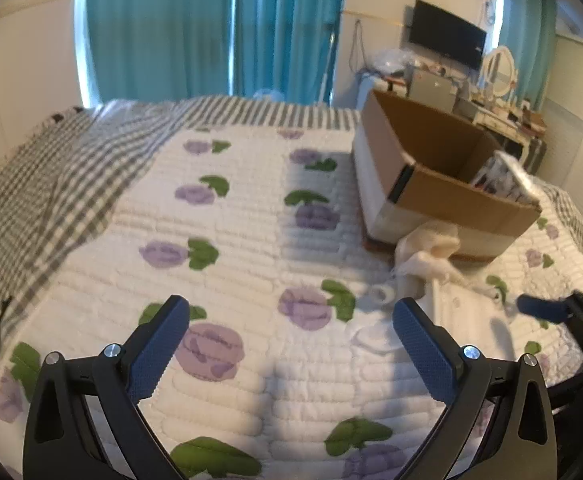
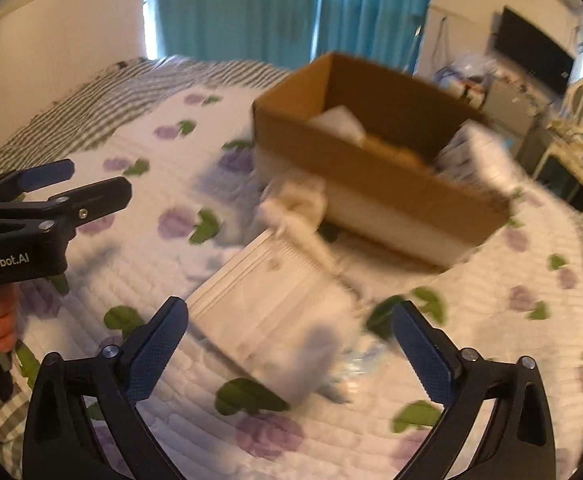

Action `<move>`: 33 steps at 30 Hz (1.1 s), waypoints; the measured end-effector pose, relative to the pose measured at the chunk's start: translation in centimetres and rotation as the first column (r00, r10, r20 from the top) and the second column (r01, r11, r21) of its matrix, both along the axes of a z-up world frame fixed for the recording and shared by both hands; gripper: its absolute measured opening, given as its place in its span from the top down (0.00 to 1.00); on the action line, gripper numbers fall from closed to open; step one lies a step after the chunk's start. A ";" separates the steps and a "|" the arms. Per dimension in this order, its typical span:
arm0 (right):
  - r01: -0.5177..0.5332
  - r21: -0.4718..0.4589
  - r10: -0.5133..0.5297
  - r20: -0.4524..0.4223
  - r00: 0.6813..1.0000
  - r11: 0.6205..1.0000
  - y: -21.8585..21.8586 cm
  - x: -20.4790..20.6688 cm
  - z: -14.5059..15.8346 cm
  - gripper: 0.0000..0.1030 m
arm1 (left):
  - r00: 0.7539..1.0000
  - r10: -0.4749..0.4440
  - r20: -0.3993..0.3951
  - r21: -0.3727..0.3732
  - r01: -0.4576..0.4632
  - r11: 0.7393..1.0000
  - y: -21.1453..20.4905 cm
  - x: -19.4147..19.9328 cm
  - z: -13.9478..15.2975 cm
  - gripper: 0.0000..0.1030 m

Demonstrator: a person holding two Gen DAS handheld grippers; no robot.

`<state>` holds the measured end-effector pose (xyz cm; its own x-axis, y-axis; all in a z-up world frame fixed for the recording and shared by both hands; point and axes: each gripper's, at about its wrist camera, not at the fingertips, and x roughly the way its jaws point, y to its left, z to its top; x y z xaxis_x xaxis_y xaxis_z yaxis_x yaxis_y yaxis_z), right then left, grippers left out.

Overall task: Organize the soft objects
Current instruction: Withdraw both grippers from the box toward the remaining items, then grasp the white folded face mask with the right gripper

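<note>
left gripper (image 1: 291,334) at lower centre, jaws spread, empty, over the floral quilt (image 1: 231,248). right gripper (image 2: 291,334) likewise spread, empty. white pleated cloth (image 2: 275,304) lies mid-frame; cardboard box (image 2: 371,172) upper right, cream cloth (image 2: 295,204) touching it.

Black claw (image 1: 291,322) arms; blue textured pads (image 1: 159,350); silver screws; "GenRobot.AI" lettering

Motion blur smears my right wrist view: the cardboard box (image 2: 375,168), its white contents and the cream cloth (image 2: 295,204) beside it lose all detail. From my left wrist, the box wall hides its inside, and the dresser clutter (image 1: 503,108) is too small to identify
</note>
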<state>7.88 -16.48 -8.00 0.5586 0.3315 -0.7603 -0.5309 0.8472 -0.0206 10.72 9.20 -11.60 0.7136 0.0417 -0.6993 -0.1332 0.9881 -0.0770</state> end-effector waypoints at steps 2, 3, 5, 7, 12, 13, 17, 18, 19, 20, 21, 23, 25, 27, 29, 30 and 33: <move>-0.024 0.006 0.024 -0.045 0.999 1.000 0.7 0.6 -1.7 0.15 | 1.000 0.003 -0.017 -0.005 -0.003 1.000 0.3 0.2 -0.5 0.00; -0.028 0.006 0.028 -0.061 0.998 1.000 0.8 0.8 -2.3 0.18 | 1.000 0.001 -0.025 -0.007 -0.001 1.000 0.3 0.4 -0.7 0.00; -0.033 0.017 0.034 -0.112 0.993 0.999 1.0 1.6 -3.4 0.23 | 0.999 0.000 -0.036 -0.003 0.000 1.000 0.2 0.5 -1.0 0.00; -0.034 0.010 0.035 -0.145 0.989 0.999 1.1 2.1 -4.3 0.24 | 0.999 -0.008 -0.045 0.007 0.008 1.000 0.1 0.6 -1.2 0.00; -0.036 -0.017 0.032 -0.161 0.986 0.999 1.4 2.3 -5.0 0.33 | 0.999 -0.023 -0.047 0.051 0.025 0.998 -0.8 0.5 -1.4 0.00; -0.038 -0.034 0.032 -0.157 0.987 0.999 1.5 2.2 -5.1 0.36 | 0.999 -0.025 -0.045 0.062 0.028 0.998 -0.9 0.5 -1.4 0.00; -0.029 -0.095 0.018 -0.114 0.993 0.995 1.5 1.9 -5.3 0.65 | 0.999 -0.033 -0.035 0.105 0.036 0.994 -1.8 0.1 -1.1 0.00; -0.020 -0.099 0.010 -0.101 0.995 0.995 1.3 1.8 -5.2 0.71 | 0.999 -0.039 -0.033 0.114 0.042 0.993 -2.0 0.0 -1.0 0.00; -0.019 -0.080 0.010 -0.101 0.995 0.997 1.0 1.8 -5.1 0.74 | 0.999 -0.043 -0.032 0.118 0.046 0.992 -2.2 0.0 -0.9 0.00; -0.019 -0.062 0.013 -0.097 0.995 0.998 0.7 1.6 -4.8 0.82 | 0.998 -0.049 -0.032 0.126 0.053 0.991 -2.5 -0.1 -0.7 0.00; -0.022 -0.055 0.017 -0.091 0.996 0.998 0.6 1.4 -4.5 0.88 | 0.998 -0.057 -0.032 0.130 0.061 0.990 -2.8 -0.1 -0.6 0.00; -0.039 -0.029 0.037 -0.062 0.997 0.999 0.2 0.5 -3.3 0.90 | 0.997 -0.069 -0.034 0.132 0.073 0.989 -3.3 -0.2 -0.4 0.00; -0.034 -0.001 0.034 -0.038 0.999 0.999 -0.6 -0.1 -1.8 0.91 | 0.996 -0.085 -0.038 0.130 0.089 0.987 -3.9 0.0 -0.2 0.00; -0.019 0.050 0.019 -0.012 1.000 0.999 -1.7 -0.3 -0.2 0.91 | 0.994 -0.102 -0.043 0.129 0.107 0.986 -4.8 0.3 0.0 0.00; -0.005 0.089 0.005 0.001 1.000 0.996 -2.7 -0.3 1.2 0.91 | 0.992 -0.120 -0.047 0.128 0.125 0.984 -5.7 0.7 0.2 0.00; 0.005 0.105 -0.006 0.010 1.000 0.994 -3.3 -0.2 1.9 0.91 | 0.990 -0.133 -0.048 0.125 0.138 0.982 -6.3 1.0 0.2 0.00; 0.039 0.133 -0.046 0.046 0.998 0.990 -5.5 0.3 3.9 0.91 | 0.984 -0.166 -0.063 0.112 0.172 0.979 -8.0 2.2 -0.3 0.01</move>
<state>8.16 -21.96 -4.07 0.6100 0.4025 -0.6826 -0.4954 0.8660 0.0679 12.89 1.23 -11.92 0.6791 0.0076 -0.7340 0.0354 0.9984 0.0430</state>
